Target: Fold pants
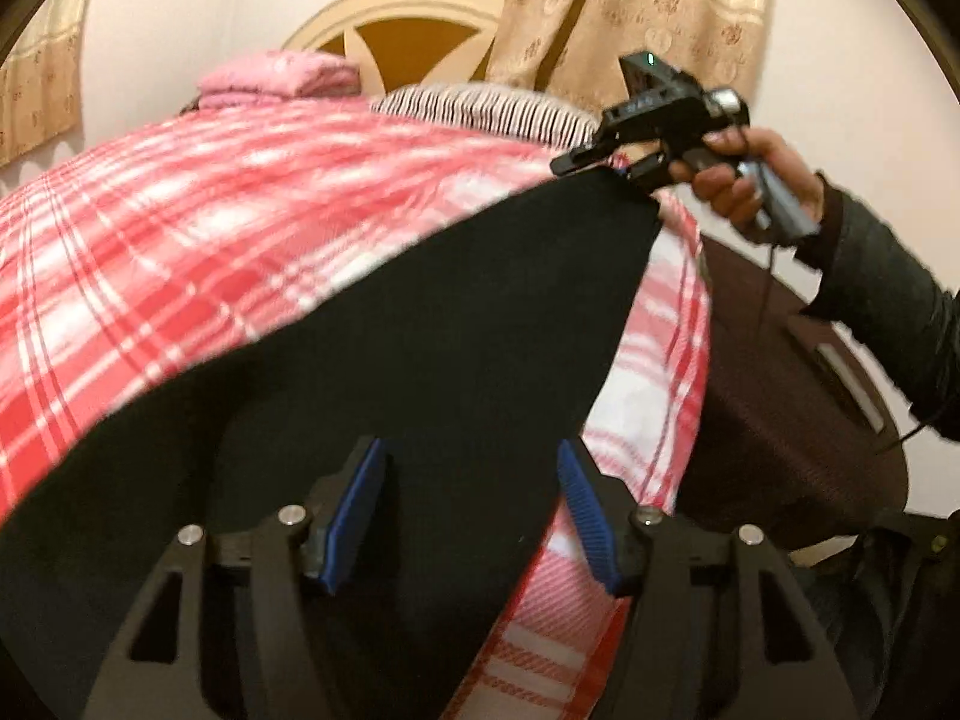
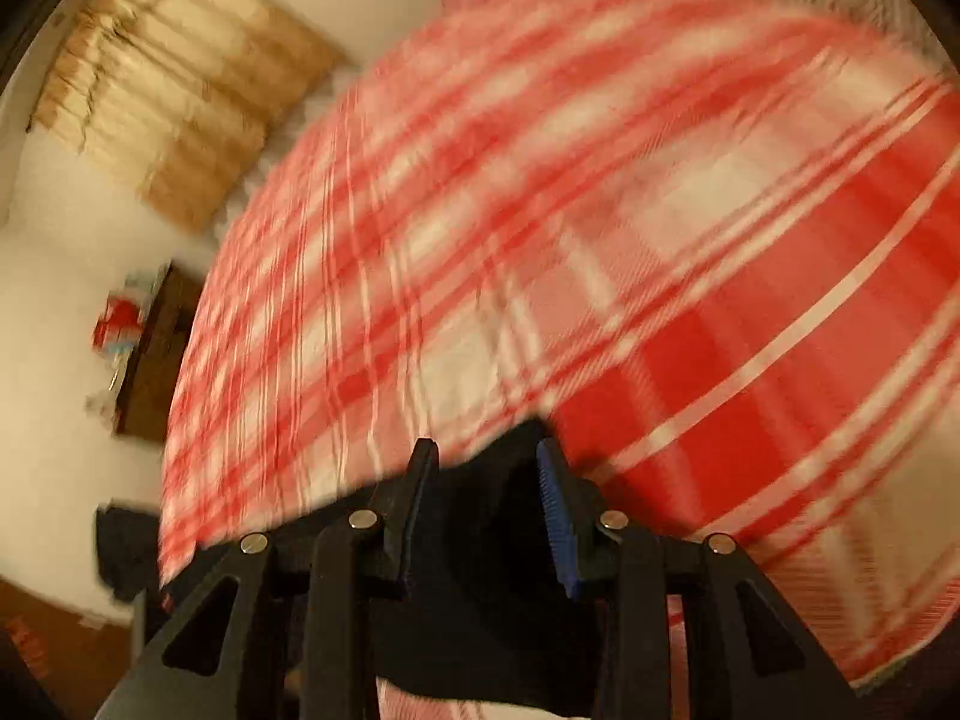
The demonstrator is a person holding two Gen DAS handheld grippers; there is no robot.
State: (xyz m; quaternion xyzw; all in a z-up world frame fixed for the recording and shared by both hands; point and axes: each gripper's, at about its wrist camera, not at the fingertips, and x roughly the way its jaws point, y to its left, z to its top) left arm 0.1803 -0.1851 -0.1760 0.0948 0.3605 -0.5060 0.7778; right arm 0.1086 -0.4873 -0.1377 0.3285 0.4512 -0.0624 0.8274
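Note:
The black pants (image 1: 420,336) lie stretched over a bed with a red and white plaid cover (image 1: 180,228). My left gripper (image 1: 471,510) is over the near end of the pants, its blue pads (image 1: 354,510) apart with black cloth between them. My right gripper (image 1: 606,159), held in a hand, pinches the far corner of the pants. In the blurred right wrist view black cloth (image 2: 486,540) fills the gap between its pads (image 2: 555,528) at the gripper's tip (image 2: 486,474).
A pink folded blanket (image 1: 270,81) and a striped cloth (image 1: 480,105) lie at the bed's far end by a headboard (image 1: 408,36). A dark brown cabinet (image 1: 780,372) stands right of the bed. A small wooden table (image 2: 156,354) stands by the wall.

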